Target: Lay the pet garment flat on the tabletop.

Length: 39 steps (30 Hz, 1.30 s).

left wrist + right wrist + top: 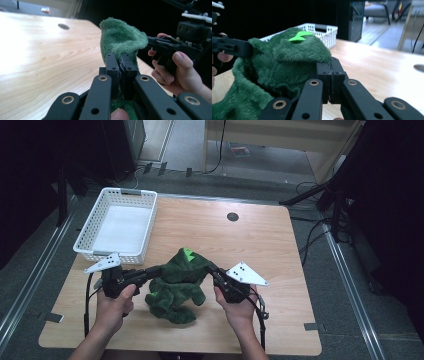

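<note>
A dark green plush garment (179,282) with a bright green patch (188,253) lies bunched on the wooden table (250,245), near its front middle. My left gripper (156,270) holds the garment's left side, its jaws shut on a fold of green plush (121,40). My right gripper (214,271) holds the right side, jaws shut on the plush edge (287,62). The cloth is lifted a little between the two grippers, and its lower part rests on the table. In the left gripper view the other hand (180,72) and its gripper appear behind the cloth.
A white plastic basket (119,224) stands at the table's back left, with a white lining inside. A round cable hole (232,216) sits near the far edge. Bare tabletop stretches to the right and behind the garment. Black stands and cables (320,225) surround the table.
</note>
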Available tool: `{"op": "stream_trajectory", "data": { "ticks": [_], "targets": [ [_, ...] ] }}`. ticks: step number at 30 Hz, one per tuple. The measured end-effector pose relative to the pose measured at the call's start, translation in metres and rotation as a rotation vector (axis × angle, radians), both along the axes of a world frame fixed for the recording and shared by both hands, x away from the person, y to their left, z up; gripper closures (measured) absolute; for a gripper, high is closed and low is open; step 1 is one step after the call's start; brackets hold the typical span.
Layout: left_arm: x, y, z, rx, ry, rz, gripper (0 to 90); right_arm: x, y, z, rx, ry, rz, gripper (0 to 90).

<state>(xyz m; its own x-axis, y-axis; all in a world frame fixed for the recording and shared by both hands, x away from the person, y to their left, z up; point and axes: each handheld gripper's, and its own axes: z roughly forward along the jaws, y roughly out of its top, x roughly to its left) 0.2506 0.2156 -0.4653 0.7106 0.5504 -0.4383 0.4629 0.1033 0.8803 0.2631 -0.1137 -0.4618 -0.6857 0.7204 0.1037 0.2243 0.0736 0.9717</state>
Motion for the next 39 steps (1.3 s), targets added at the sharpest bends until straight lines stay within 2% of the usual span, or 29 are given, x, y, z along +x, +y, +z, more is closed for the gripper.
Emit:
{"op": "stream_trajectory", "data": {
  "ticks": [5,6,7,8,10,11,12,13,14,15,18,19,21,22,23,24,25,26,27,28,29,30,31,32,33,34,35,38,39],
  "targets": [
    [-0.007,-0.004,0.019,-0.035,-0.023,-0.016,87.4,-0.011,-0.006,0.023,0.001,-0.059,0.011,89.7],
    [-0.011,-0.007,0.027,-0.044,-0.038,-0.022,87.3,-0.021,-0.01,0.042,-0.003,-0.101,0.02,89.5],
    [-0.013,-0.008,0.032,-0.044,-0.051,-0.027,87.3,-0.021,-0.01,0.042,-0.003,-0.101,0.02,89.5],
    [-0.018,-0.013,0.045,-0.048,-0.08,-0.044,87.2,-0.03,-0.015,0.061,-0.011,-0.139,0.024,89.4],
    [-0.021,-0.015,0.051,-0.047,-0.095,-0.055,87.2,-0.034,-0.017,0.068,-0.013,-0.151,0.027,89.3],
    [-0.025,-0.018,0.059,-0.051,-0.11,-0.067,87.1,-0.047,-0.024,0.086,-0.014,-0.192,0.029,89.2],
    [-0.028,-0.021,0.065,-0.056,-0.124,-0.077,87.1,-0.047,-0.024,0.086,-0.014,-0.192,0.029,89.2],
    [-0.034,-0.025,0.075,-0.063,-0.15,-0.102,87.0,-0.057,-0.03,0.1,-0.01,-0.211,0.029,89.2],
    [-0.034,-0.025,0.075,-0.063,-0.15,-0.102,87.0,-0.057,-0.03,0.1,-0.01,-0.211,0.029,89.2],
    [-0.04,-0.028,0.085,-0.084,-0.172,-0.138,86.9,-0.067,-0.035,0.112,-0.002,-0.232,0.035,89.0],
    [-0.04,-0.03,0.089,-0.096,-0.166,-0.166,86.5,-0.073,-0.039,0.12,-0.001,-0.244,0.039,88.8],
    [-0.035,-0.031,0.087,-0.089,-0.151,-0.158,86.3,-0.067,-0.041,0.119,-0.015,-0.207,0.036,88.4],
    [-0.01,-0.035,0.065,-0.035,-0.057,-0.107,86.2,-0.05,-0.041,0.109,-0.037,-0.119,0.025,88.1],
    [-0.01,-0.035,0.065,-0.035,-0.057,-0.107,86.1,-0.05,-0.041,0.109,-0.037,-0.119,0.025,88.1],
    [0.015,-0.042,0.04,0.06,-0.01,-0.019,85.9,-0.017,-0.036,0.083,-0.078,-0.017,-0.006,88.1],
    [0.028,-0.045,0.026,0.106,0.005,0.025,85.7,-0.006,-0.033,0.071,-0.107,0.002,-0.024,88.1],
    [0.028,-0.045,0.026,0.106,0.005,0.025,85.6,0.01,-0.029,0.055,-0.152,0.019,-0.049,88.1],
    [0.045,-0.049,0.007,0.151,0.035,0.081,85.6,0.028,-0.023,0.033,-0.203,0.022,-0.067,88.1],
    [0.068,-0.052,-0.018,0.163,0.134,0.113,85.5,0.041,-0.02,0.016,-0.248,0.027,-0.081,88.0],
    [0.068,-0.052,-0.018,0.163,0.134,0.113,85.4,0.05,-0.017,0.003,-0.283,0.034,-0.091,87.8],
    [0.083,-0.057,-0.041,0.25,0.175,0.171,85.2,0.063,-0.016,-0.017,-0.316,0.065,-0.098,87.3],
    [0.083,-0.057,-0.041,0.25,0.175,0.171,85.0,0.063,-0.016,-0.017,-0.316,0.065,-0.098,87.3],
    [0.091,-0.06,-0.055,0.304,0.207,0.184,84.1,0.078,-0.016,-0.047,-0.341,0.166,-0.103,86.6],
    [0.093,-0.06,-0.06,0.332,0.222,0.195,84.1,0.078,-0.016,-0.047,-0.341,0.166,-0.103,86.6],
    [0.097,-0.059,-0.07,0.365,0.247,0.219,83.2,0.083,-0.017,-0.064,-0.368,0.226,-0.111,83.4],
    [0.097,-0.059,-0.07,0.365,0.247,0.219,81.7,0.083,-0.017,-0.064,-0.368,0.226,-0.111,83.4],
    [0.097,-0.055,-0.073,0.374,0.257,0.24,76.9,0.084,-0.021,-0.074,-0.394,0.258,-0.121,75.4],
    [0.095,-0.049,-0.072,0.374,0.244,0.234,70.2,0.079,-0.033,-0.073,-0.371,0.284,-0.099,64.4],
    [0.093,-0.046,-0.07,0.369,0.234,0.235,70.2,0.079,-0.033,-0.073,-0.371,0.284,-0.099,64.4]
  ]
}}
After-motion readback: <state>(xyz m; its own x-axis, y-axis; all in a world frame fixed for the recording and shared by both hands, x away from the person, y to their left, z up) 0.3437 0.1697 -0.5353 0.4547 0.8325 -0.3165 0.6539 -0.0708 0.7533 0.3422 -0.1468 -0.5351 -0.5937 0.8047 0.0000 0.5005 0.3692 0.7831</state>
